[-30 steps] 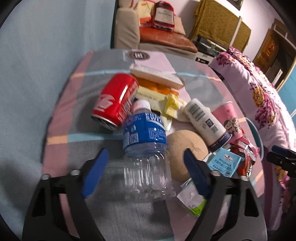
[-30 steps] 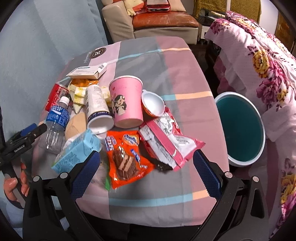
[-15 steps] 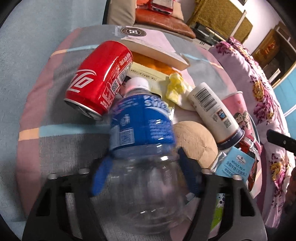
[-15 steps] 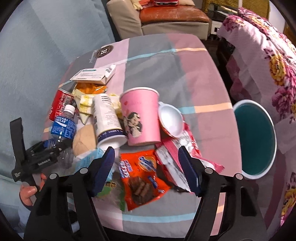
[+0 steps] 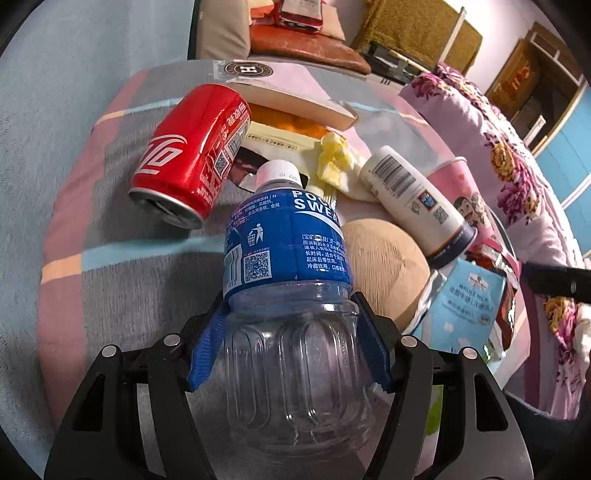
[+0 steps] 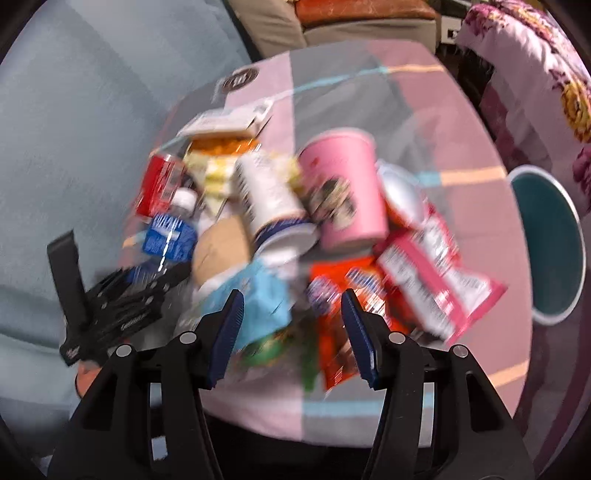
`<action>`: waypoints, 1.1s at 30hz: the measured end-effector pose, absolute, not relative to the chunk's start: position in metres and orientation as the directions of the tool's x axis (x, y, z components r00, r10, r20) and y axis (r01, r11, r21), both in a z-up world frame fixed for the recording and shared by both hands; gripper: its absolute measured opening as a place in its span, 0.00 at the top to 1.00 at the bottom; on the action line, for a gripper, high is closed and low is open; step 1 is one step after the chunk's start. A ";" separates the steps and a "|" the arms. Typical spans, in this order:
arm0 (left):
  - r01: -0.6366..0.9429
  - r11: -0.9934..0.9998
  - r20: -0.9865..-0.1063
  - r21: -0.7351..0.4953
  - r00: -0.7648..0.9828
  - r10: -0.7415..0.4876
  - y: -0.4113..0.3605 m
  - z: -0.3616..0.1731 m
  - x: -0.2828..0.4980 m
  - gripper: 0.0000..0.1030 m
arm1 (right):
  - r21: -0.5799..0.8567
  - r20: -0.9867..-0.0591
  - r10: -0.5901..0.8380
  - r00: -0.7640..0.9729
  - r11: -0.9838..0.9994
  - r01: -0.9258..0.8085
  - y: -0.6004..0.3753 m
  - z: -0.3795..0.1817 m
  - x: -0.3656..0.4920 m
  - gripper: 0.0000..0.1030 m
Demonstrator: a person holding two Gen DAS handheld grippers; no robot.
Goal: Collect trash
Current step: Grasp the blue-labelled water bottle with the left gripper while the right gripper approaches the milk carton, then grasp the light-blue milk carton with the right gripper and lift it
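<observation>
My left gripper (image 5: 290, 345) is shut on the clear body of a blue-labelled plastic bottle (image 5: 288, 258) that lies at the near left of the trash pile. A red can (image 5: 192, 151) lies just beyond it. My right gripper (image 6: 291, 326) is half closed and empty, above the near edge of the pile, over a light blue milk carton (image 6: 258, 295) and an orange snack wrapper (image 6: 340, 295). The right wrist view is blurred. The teal trash bin (image 6: 550, 240) stands on the floor right of the table. The left gripper (image 6: 122, 299) also shows in the right wrist view.
On the table lie a white bottle (image 5: 417, 201), a pink paper cup (image 6: 343, 192), a tan round thing (image 5: 384, 266), yellow wrappers (image 5: 332, 162), a flat box (image 5: 291, 96) and a pink wrapper (image 6: 436, 273). A flowered bed (image 5: 517, 155) is to the right, a sofa (image 5: 258, 33) beyond.
My left gripper moved forward and closed on the bottle. My right gripper's fingers narrowed from wide open, and it moved in toward the pile.
</observation>
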State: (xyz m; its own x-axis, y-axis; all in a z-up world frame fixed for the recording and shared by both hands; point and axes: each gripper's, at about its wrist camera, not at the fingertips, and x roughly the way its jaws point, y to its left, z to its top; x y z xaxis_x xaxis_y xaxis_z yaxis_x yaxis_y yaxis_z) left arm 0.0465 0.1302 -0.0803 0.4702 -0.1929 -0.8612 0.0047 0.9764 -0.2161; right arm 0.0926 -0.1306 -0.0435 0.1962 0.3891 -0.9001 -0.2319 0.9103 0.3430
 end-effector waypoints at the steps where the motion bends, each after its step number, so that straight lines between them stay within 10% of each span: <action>1: 0.008 0.976 -0.861 -0.216 0.470 -0.194 0.131 -0.080 0.045 0.35 | 0.352 -0.902 0.393 0.179 0.909 -0.223 -0.127 -0.047 0.090 0.48; 20: 0.065 0.958 -0.834 -0.281 0.477 -0.277 0.134 -0.092 0.018 0.36 | 0.391 -0.905 0.404 0.133 0.913 -0.114 -0.082 -0.088 0.096 0.35; 33: 0.036 0.956 -0.811 -0.290 0.521 -0.266 0.135 -0.081 -0.001 0.36 | 0.435 -0.859 0.468 0.206 0.880 -0.189 -0.072 -0.062 0.089 0.60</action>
State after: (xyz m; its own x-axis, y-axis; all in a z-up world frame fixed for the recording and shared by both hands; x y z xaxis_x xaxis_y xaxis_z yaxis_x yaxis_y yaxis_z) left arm -0.0008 0.1346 -0.0813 0.5207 -0.2657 -0.8113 0.0364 0.9564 -0.2898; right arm 0.0895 -0.0724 -0.0619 0.2063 0.4684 -0.8591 -0.1894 0.8805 0.4346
